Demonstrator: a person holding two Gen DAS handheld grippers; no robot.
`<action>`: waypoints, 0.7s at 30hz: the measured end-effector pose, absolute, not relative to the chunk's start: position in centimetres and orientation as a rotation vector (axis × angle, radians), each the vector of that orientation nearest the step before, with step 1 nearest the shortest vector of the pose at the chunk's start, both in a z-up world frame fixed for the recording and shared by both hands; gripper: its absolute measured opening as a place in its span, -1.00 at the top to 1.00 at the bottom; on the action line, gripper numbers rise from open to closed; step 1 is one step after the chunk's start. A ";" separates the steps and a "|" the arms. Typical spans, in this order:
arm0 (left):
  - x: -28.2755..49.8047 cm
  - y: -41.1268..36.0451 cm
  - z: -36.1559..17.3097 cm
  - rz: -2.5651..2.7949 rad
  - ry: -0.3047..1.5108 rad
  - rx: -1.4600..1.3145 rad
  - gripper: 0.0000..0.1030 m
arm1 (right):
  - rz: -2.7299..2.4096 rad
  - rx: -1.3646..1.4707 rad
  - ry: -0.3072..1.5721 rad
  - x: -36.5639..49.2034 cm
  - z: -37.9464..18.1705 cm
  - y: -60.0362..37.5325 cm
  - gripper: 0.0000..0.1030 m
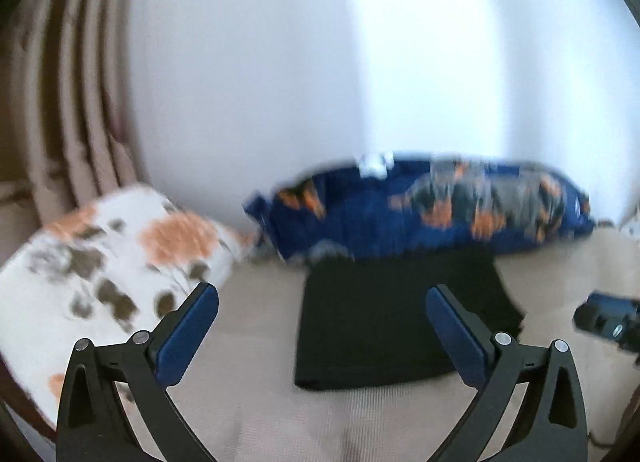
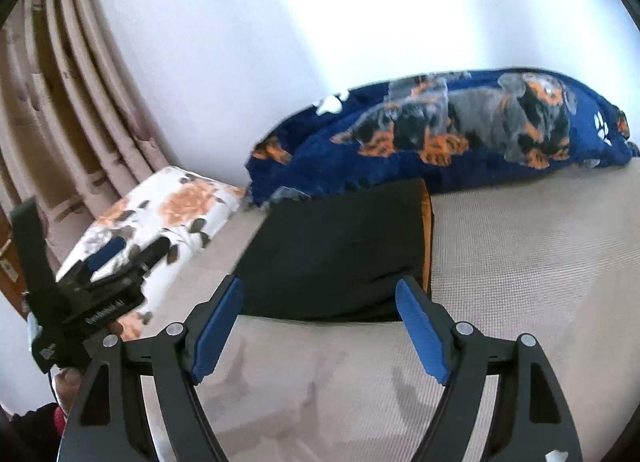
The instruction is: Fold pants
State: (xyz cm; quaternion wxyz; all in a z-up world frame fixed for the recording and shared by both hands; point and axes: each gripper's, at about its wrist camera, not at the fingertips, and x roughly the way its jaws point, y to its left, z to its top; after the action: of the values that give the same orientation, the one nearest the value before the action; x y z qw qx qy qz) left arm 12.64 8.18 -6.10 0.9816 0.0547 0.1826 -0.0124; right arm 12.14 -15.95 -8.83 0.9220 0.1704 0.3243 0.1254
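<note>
- Pants (image 1: 400, 318) lie folded flat on the bed (image 1: 260, 414); this fold looks done (perhaps the last).
- Left gripper (image 1: 322, 326) and right gripper (image 2: 320, 326): jaws spread, empty.
- Next: check edges, or stop.

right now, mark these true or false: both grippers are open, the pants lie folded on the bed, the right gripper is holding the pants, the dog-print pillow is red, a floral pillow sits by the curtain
1. Both grippers are open. True: the left gripper and right gripper have their jaws apart.
2. The black pants lie folded on the bed. True.
3. The right gripper holds the pants. False: nothing is between its jaws.
4. The dog-print pillow is red. False: it is dark blue.
5. A floral pillow sits by the curtain. True.
</note>
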 end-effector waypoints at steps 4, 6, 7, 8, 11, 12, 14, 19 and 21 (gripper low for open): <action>8.0 7.6 -1.8 0.013 0.228 0.125 -1.00 | 0.270 0.344 0.617 9.5 -6.6 -15.9 -0.54; 6.1 7.5 -0.3 -0.002 0.198 0.116 -1.00 | 0.276 0.337 0.595 8.3 -5.5 -15.8 -0.56; 5.4 7.5 0.2 -0.002 0.194 0.109 -1.00 | 0.281 0.335 0.586 7.7 -5.0 -15.7 -0.57; 4.8 7.5 0.6 0.005 0.193 0.098 -1.00 | 0.285 0.332 0.575 7.0 -4.5 -15.5 -0.59; 3.5 7.7 1.3 -0.021 0.215 0.067 -1.00 | 0.275 0.301 0.552 5.5 -3.4 -14.9 -0.64; 3.4 7.8 1.4 -0.034 0.237 0.058 -1.00 | 0.260 0.282 0.544 5.0 -3.1 -14.7 -0.65; 3.2 8.1 1.6 -0.045 0.267 0.035 -1.00 | 0.232 0.245 0.521 4.0 -2.4 -14.2 -0.70; 2.5 8.9 1.2 -0.025 0.266 0.004 -1.00 | 0.238 0.211 0.492 2.4 -1.6 -13.4 -0.81; 2.4 9.0 0.8 -0.026 0.278 0.008 -1.00 | 0.244 0.210 0.496 2.3 -1.5 -13.2 -0.81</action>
State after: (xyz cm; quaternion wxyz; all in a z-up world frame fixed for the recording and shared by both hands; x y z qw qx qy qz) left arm 2.41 9.00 0.83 0.9902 0.0038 0.1387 -0.0130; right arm 2.28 -13.19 -1.49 0.9566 0.1037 0.2442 0.1203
